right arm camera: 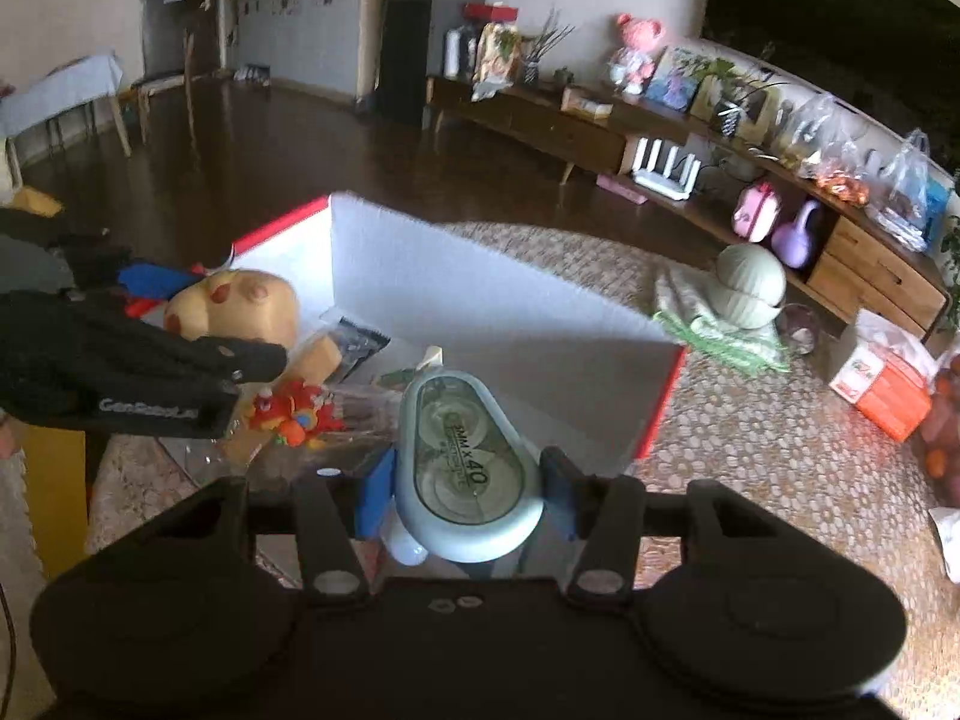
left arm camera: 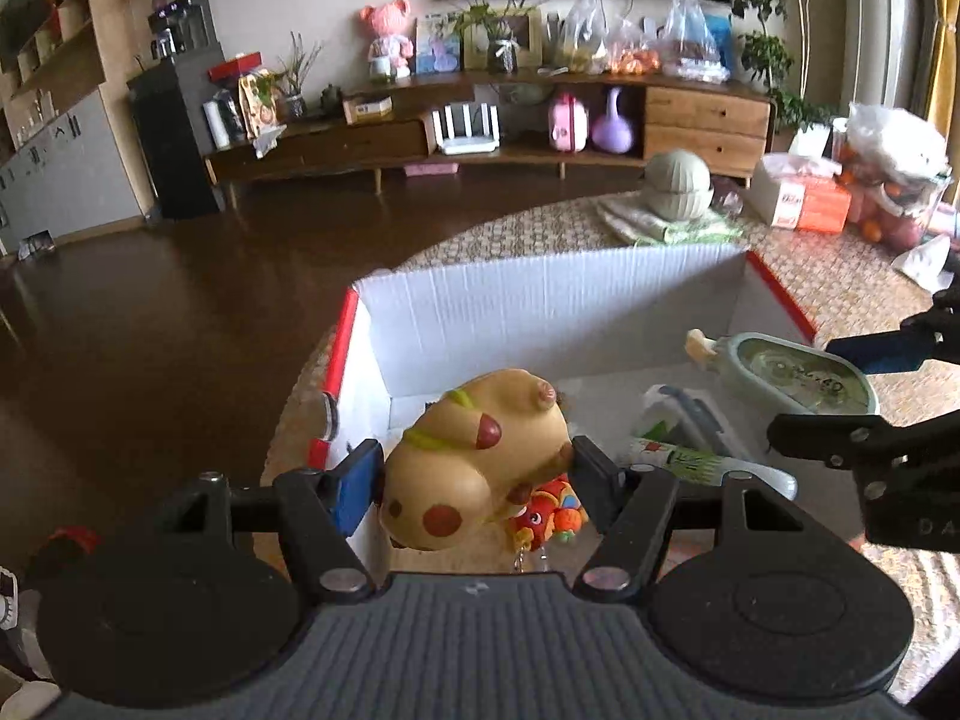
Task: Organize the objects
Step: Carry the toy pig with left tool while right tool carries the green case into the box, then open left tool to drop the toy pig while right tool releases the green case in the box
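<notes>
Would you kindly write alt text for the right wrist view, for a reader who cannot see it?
The right gripper holds a pale green correction tape dispenser over a white cardboard box with red edges. To its left, the left gripper holds a tan spotted toy above a small red toy. The box sits on a woven table mat.

A box is set on a table. Over its left part a toy is held; a tape dispenser is held to the right. A bowl is placed on a cloth behind the box.
</notes>
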{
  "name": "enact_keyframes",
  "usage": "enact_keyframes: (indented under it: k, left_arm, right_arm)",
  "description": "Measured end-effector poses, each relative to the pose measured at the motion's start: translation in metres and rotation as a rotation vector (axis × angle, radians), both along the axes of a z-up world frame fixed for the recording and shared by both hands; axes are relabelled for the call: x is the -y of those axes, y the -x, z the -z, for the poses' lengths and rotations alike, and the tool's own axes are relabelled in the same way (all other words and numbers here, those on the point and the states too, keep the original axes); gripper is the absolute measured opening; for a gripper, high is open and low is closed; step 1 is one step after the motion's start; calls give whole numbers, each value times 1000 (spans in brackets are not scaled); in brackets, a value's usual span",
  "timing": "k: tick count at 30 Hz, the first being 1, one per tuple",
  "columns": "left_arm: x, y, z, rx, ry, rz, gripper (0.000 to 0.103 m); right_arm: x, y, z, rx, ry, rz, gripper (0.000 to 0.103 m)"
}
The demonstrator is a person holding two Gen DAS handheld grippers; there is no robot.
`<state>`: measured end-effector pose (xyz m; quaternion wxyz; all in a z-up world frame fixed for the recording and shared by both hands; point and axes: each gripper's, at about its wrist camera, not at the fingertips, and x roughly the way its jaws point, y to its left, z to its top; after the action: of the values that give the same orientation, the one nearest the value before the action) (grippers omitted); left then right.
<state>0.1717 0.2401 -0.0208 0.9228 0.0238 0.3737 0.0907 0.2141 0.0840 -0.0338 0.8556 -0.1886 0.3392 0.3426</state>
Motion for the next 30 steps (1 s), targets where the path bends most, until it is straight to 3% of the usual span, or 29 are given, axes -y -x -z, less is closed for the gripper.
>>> enact_keyframes:
  k: [10,17,22,30]
  left_arm:
    - [-2,-25,32,-87,-1,22,67]
    - [-3,-28,35,-91,4,22,71]
    - [-3,-24,36,-91,10,16,75]
    - [2,-8,29,-63,42,-2,79]
  right_arm:
    - [-10,-11,21,-31,36,-18,52]
    - [-9,-10,20,-44,28,-25,53]
    - [-2,-5,14,-42,11,-37,63]
    - [18,9,-3,-15,-12,-30,63]
